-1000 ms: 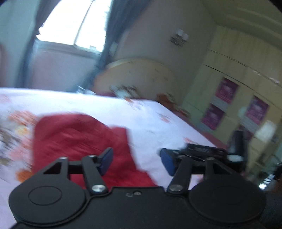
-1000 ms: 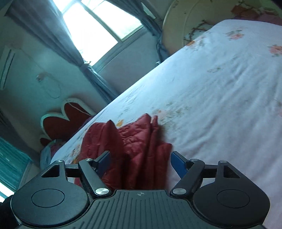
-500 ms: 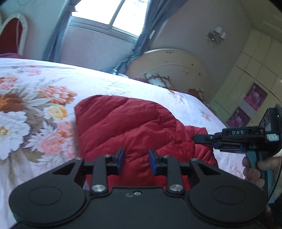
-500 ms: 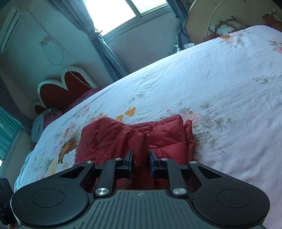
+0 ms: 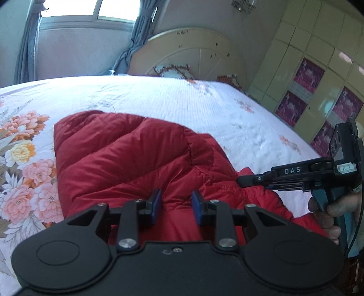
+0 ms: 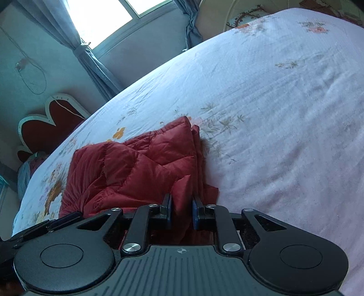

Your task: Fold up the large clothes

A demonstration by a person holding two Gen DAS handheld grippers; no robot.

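Note:
A red quilted down jacket (image 5: 136, 157) lies bunched and partly folded on the floral bedsheet (image 5: 182, 100); it also shows in the right wrist view (image 6: 136, 166). My left gripper (image 5: 176, 206) is closed on a thick fold of the jacket at its near edge. My right gripper (image 6: 181, 210) is closed on another fold of the jacket at its near right corner. The right gripper also shows from the side in the left wrist view (image 5: 295, 176), held by a hand, with its tips on the jacket's right edge.
The bed (image 6: 273, 102) stretches away to a cream headboard (image 5: 188, 52). A curtained window (image 5: 86, 9) is on the far wall. Cream wardrobes (image 5: 318, 68) with pink posters stand at the right. A red heart-shaped chair back (image 6: 50, 123) stands past the bed's left side.
Both grippers went from wide open to closed on folds of the jacket. The jacket now lies flatter and more spread than a second ago.

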